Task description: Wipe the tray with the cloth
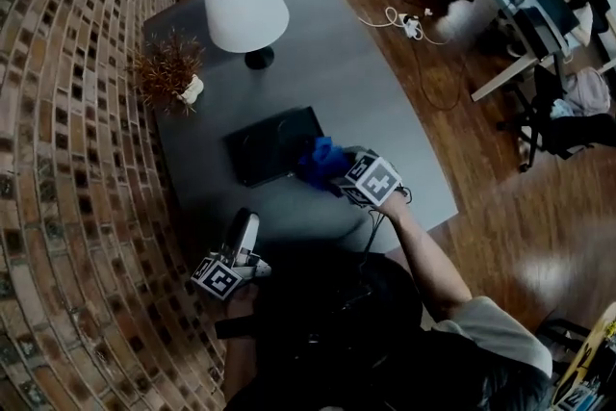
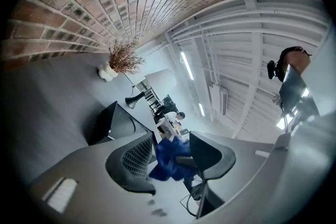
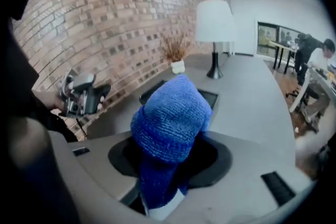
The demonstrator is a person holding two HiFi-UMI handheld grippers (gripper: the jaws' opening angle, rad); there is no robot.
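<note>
A black tray (image 1: 274, 144) lies on the grey table (image 1: 327, 63), near its middle. My right gripper (image 1: 334, 172) is shut on a bunched blue cloth (image 1: 320, 163) at the tray's right front corner. In the right gripper view the cloth (image 3: 170, 120) fills the gap between the jaws, and the tray (image 3: 212, 97) shows behind it. My left gripper (image 1: 247, 222) hovers at the table's front left, apart from the tray. Its jaws stand open with nothing between them. In the left gripper view the cloth (image 2: 168, 160) shows beyond the jaws, and the tray (image 2: 113, 123) lies to its left.
A white-shaded lamp (image 1: 244, 7) and a dried plant in a small vase (image 1: 171, 72) stand at the table's far left. A brick wall (image 1: 67, 159) runs along the left side. Cables (image 1: 409, 24), desks and a seated person are at the far right.
</note>
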